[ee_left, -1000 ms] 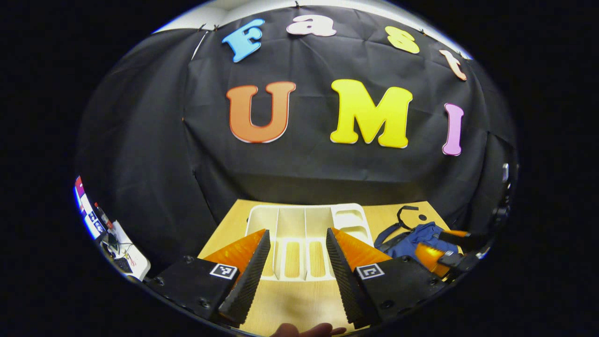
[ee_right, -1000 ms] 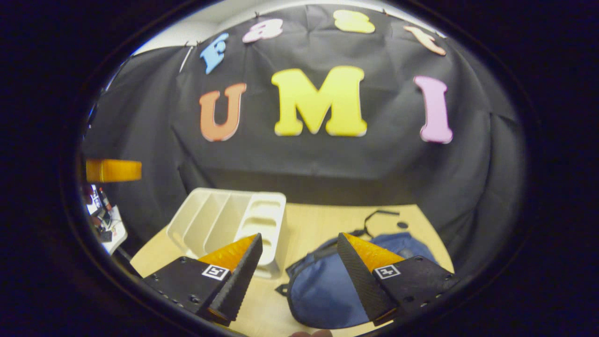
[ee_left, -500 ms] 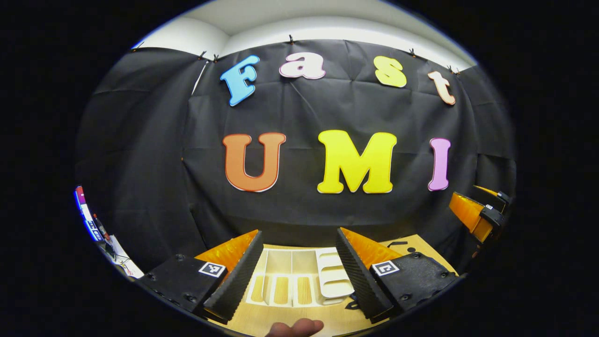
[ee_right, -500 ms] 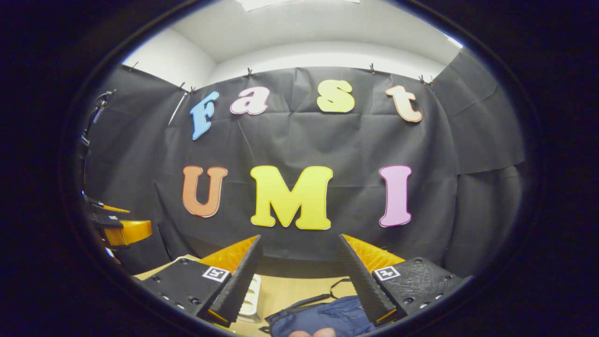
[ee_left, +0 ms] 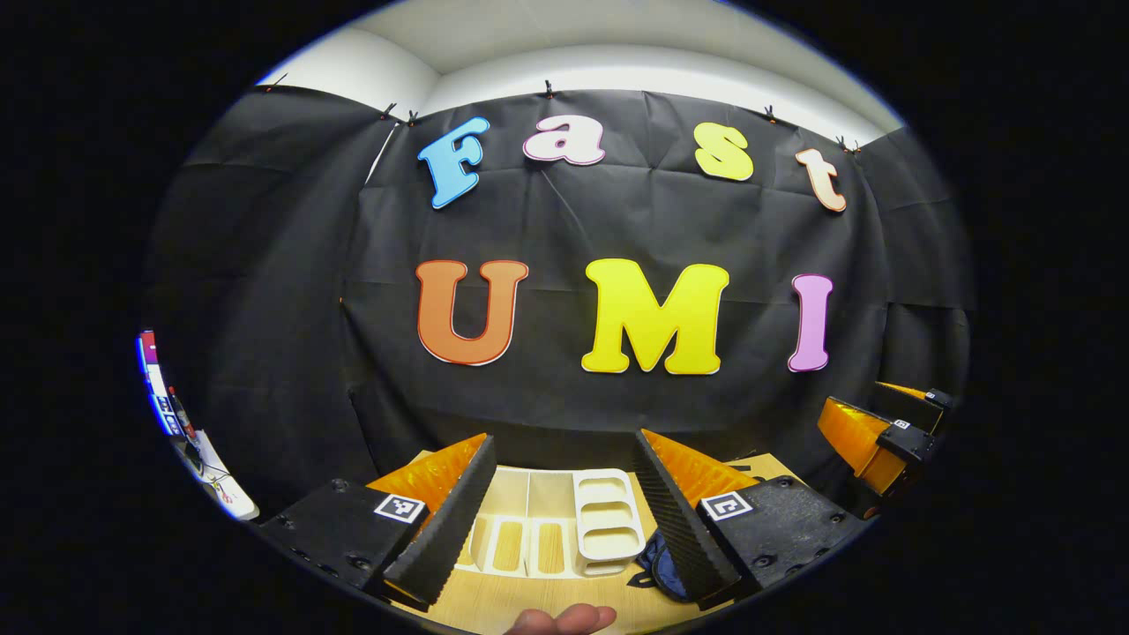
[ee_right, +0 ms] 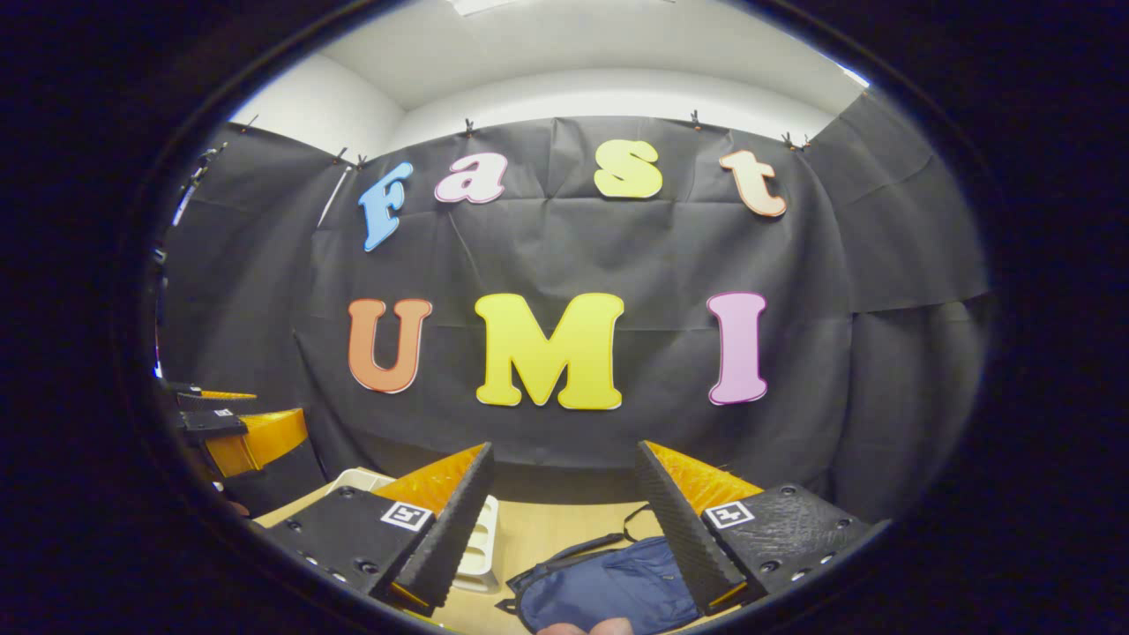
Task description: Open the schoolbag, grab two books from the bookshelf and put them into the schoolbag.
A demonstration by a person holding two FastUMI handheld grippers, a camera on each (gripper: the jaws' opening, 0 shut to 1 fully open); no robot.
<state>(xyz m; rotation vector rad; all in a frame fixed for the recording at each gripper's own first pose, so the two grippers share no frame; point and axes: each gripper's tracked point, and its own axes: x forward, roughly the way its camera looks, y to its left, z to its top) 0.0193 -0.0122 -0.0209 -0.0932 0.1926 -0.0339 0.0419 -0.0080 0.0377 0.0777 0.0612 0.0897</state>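
Both hand-held grippers were raised level, jaws spread and empty: the left hand-held gripper (ee_left: 563, 507) over the white bookshelf (ee_left: 564, 525), the right hand-held gripper (ee_right: 563, 516) above the blue schoolbag (ee_right: 609, 589) lying on the desk (ee_right: 564, 534).

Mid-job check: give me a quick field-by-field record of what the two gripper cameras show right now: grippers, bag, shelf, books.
left gripper: open, holding nothing, raised over the table
right gripper: open, holding nothing, raised over the table
schoolbag: blue, lying flat on the wooden table, right of the shelf; cannot tell if unzipped
bookshelf: white divider rack, its visible slots hold no books
books: none seen in either gripper view
person's hand: fingertips at the lower edge of the left gripper view
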